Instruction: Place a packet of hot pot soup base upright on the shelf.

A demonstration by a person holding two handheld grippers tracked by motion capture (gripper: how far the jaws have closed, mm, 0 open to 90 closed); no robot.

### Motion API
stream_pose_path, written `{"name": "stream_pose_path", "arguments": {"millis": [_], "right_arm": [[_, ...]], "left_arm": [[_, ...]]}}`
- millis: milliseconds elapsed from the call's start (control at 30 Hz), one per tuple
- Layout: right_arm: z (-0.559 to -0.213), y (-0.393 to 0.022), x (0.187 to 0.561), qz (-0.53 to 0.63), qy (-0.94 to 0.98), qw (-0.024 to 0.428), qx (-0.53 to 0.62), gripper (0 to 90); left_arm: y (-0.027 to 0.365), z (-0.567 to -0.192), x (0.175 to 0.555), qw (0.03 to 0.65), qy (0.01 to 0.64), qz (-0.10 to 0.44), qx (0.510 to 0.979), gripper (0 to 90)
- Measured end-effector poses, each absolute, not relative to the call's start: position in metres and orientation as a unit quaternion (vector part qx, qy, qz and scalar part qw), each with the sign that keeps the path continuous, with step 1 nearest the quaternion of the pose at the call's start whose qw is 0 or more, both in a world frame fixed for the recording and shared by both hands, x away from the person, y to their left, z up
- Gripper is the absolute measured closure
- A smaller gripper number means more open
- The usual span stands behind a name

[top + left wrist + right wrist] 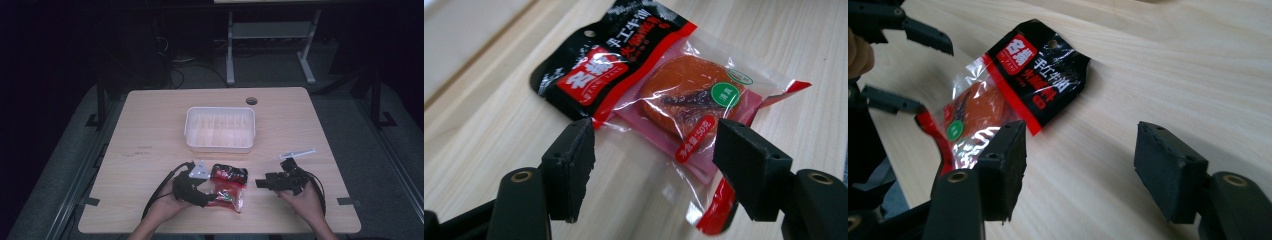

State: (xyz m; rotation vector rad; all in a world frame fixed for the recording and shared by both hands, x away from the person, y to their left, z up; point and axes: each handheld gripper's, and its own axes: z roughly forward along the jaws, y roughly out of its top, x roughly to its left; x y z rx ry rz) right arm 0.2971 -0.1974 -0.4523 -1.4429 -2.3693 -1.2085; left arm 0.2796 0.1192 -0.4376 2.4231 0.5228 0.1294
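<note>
Black jaws of the left gripper (654, 165) stand apart over the near end of the snack packet (664, 95), pads not pressing it. Beyond lies the wooden table (150, 125), then the white tray (220, 129) (well apart from the packet). Right gripper (1080, 167) is released too, holding nothing. Packet looks light, soft, slippery film; best pinched at a flat sealed edge.

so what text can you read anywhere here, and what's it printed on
"名扬" in white on a red patch, on the black top of the packet.
"手工牛油" and "火锅底料" beside that patch, somewhat blurred.
"清真", likely, on the packet's green round sticker.
"净含量:50克" on the red strip by the clear window.
The smaller oval mark near the sticker is too small to read.
The tray and table carry no text.
</note>
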Motion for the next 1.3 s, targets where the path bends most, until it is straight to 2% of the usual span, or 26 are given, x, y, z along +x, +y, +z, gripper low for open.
{"name": "stream_pose_path", "arguments": {"millis": [100, 300, 433, 600, 700, 1067, 1167, 1200, 1233, 1300], "right_arm": [[-0.457, -0.190, 0.305, -0.402, -0.779, 0.081, -0.475, 41.6], [-0.458, -0.173, 0.319, -0.386, -0.788, 0.084, -0.472, 44.3], [-0.460, -0.163, 0.325, -0.381, -0.780, 0.115, -0.482, 51.8], [-0.463, -0.156, 0.326, -0.371, -0.781, 0.127, -0.487, 57.0], [-0.464, -0.153, 0.328, -0.370, -0.781, 0.129, -0.487, 57.9], [-0.475, -0.139, 0.341, -0.385, -0.757, 0.187, -0.493, 63.7], [-0.478, -0.136, 0.345, -0.381, -0.757, 0.204, -0.490, 69.4], [-0.476, -0.136, 0.346, -0.384, -0.759, 0.202, -0.485, 80.0], [-0.476, -0.136, 0.346, -0.384, -0.759, 0.202, -0.485, 80.0], [-0.474, -0.133, 0.347, -0.385, -0.765, 0.200, -0.477, 85.8]], "left_arm": [[0.114, -0.441, 0.278, 0.308, 0.187, 0.043, 0.932, 35.6], [0.111, -0.447, 0.282, 0.289, 0.189, 0.033, 0.938, 34.8], [0.112, -0.448, 0.281, 0.288, 0.191, 0.029, 0.938, 35.7], [0.114, -0.451, 0.282, 0.292, 0.198, 0.019, 0.935, 37.8], [0.114, -0.451, 0.282, 0.293, 0.198, 0.017, 0.935, 37.9], [0.108, -0.452, 0.283, 0.287, 0.190, 0.012, 0.939, 40.2], [0.108, -0.452, 0.284, 0.286, 0.190, 0.011, 0.939, 40.0], [0.108, -0.453, 0.283, 0.287, 0.191, 0.011, 0.939, 39.9], [0.108, -0.453, 0.283, 0.287, 0.191, 0.012, 0.939, 39.9], [0.108, -0.453, 0.283, 0.287, 0.191, 0.012, 0.938, 39.9]]}}
